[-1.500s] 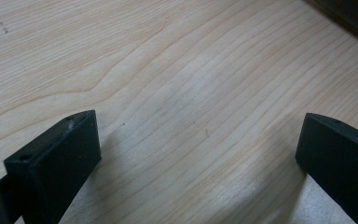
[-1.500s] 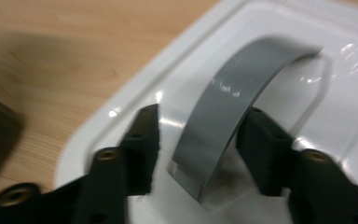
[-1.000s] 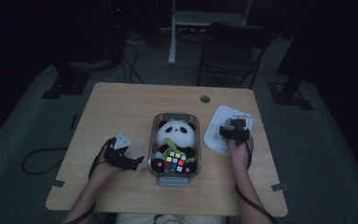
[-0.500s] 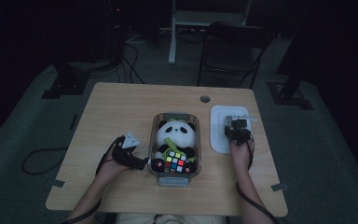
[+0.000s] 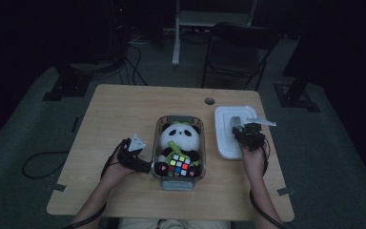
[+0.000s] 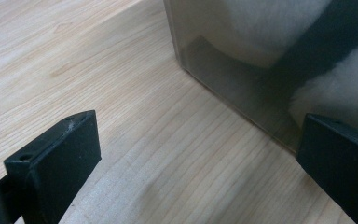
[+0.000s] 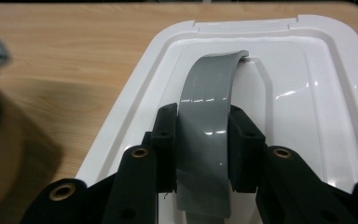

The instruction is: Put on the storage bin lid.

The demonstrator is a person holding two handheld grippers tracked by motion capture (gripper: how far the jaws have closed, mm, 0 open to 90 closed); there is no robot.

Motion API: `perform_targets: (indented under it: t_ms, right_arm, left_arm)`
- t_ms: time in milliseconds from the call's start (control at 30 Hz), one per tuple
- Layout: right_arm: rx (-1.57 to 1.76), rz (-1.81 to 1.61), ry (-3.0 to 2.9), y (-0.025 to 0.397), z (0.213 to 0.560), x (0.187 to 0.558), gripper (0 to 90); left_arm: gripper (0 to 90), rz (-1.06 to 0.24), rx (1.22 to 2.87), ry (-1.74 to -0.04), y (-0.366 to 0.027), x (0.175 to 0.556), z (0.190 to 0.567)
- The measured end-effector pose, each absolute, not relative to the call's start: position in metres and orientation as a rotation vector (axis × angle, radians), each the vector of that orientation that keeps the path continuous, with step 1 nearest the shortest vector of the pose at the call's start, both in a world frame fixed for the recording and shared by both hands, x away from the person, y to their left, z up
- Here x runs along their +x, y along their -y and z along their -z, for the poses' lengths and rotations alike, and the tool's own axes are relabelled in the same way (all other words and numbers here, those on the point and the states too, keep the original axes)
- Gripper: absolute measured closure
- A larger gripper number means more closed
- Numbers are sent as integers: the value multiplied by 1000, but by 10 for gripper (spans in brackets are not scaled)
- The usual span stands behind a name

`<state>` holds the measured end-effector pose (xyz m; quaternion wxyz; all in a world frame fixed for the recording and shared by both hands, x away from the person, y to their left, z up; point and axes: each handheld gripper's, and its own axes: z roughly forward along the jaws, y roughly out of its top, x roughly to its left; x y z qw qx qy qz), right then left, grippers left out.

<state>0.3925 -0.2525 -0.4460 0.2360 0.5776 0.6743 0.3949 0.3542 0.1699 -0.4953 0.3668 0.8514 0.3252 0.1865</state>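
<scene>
Right gripper (image 7: pixel 203 149) clamped on grey handle (image 7: pixel 212 93) of white lid (image 5: pixel 233 131), lid flat on table (image 5: pixel 124 109) right of clear bin (image 5: pixel 178 179); left gripper (image 6: pixel 191 158) jaws wide apart, beside bin wall, holding nothing

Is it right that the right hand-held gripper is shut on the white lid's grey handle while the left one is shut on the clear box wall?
Not quite. The left hand-held gripper is open: the left gripper view shows its jaws wide apart over bare table, beside the clear box, gripping nothing. The rest holds: the right hand-held gripper is shut on the grey handle of the white lid.
</scene>
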Motion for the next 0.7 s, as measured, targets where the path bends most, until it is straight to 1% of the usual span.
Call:
perform_targets:
  t_ms: [200, 367, 500, 700]
  right_arm:
    - [1516, -1135, -1821, 249, 417, 378, 684]
    - [1452, -1184, -1802, 245, 392, 367, 684]
    - [1409, -1216, -1796, 240, 378, 360, 684]
    - [1344, -1257, -1821, 228, 365, 351, 684]
  left_arm:
    - [6, -490, 2195, -817, -164, 349, 494]
    - [5, -468, 2202, -797, -156, 348, 494]
    - [5, -492, 2194, -803, -151, 347, 493]
    - [5, -474, 2205, -783, -140, 347, 493]
